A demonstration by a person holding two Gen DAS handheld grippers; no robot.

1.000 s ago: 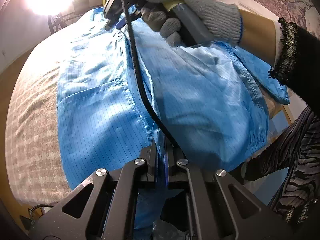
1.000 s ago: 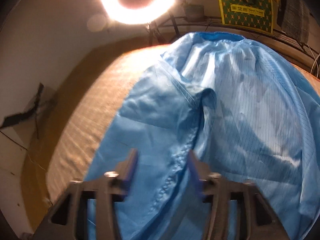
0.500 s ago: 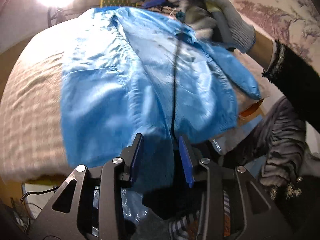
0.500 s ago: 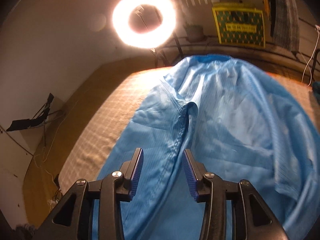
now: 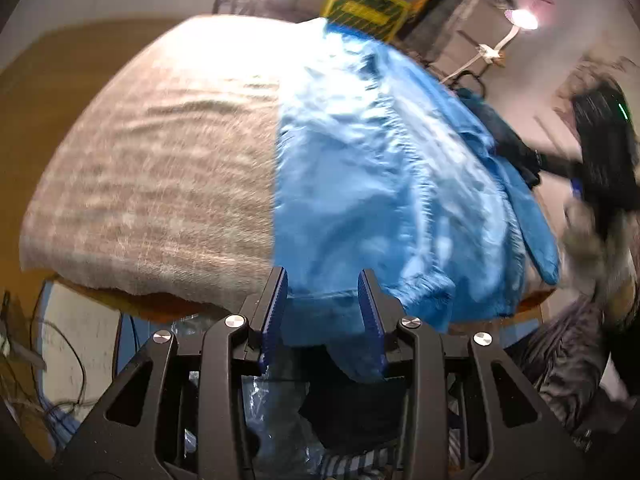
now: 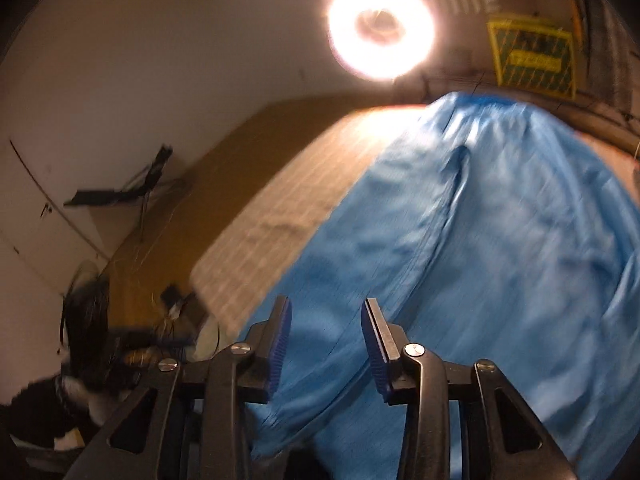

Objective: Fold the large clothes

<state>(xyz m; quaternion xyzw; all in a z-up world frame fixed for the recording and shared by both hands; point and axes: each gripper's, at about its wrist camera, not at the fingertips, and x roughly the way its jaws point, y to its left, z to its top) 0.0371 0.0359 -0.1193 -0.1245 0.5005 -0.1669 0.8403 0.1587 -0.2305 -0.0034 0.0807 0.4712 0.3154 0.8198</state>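
Note:
A large shiny blue garment [image 5: 380, 184] lies spread on a beige cloth-covered table [image 5: 160, 184], its hem hanging over the near edge. My left gripper [image 5: 323, 304] is open just off that edge, the hem showing between its fingers without being pinched. In the right wrist view the same blue garment [image 6: 500, 248] fills the right half. My right gripper [image 6: 326, 336] is open above the garment's near part, holding nothing. The right gripper's body and gloved hand [image 5: 600, 168] show blurred at the far right of the left wrist view.
A bright ring light [image 6: 380, 32] and a yellow-green sign [image 6: 532, 56] stand behind the table. The beige cloth [image 6: 280, 216] is bare left of the garment. Cables and dark clutter [image 6: 100, 320] lie on the floor to the left. The person's striped clothing [image 5: 560, 360] is at the right.
My left gripper let go of the garment's hem, opened and drew back off the table edge. My right gripper stayed open and lifted back from the garment. The right hand moved to the right.

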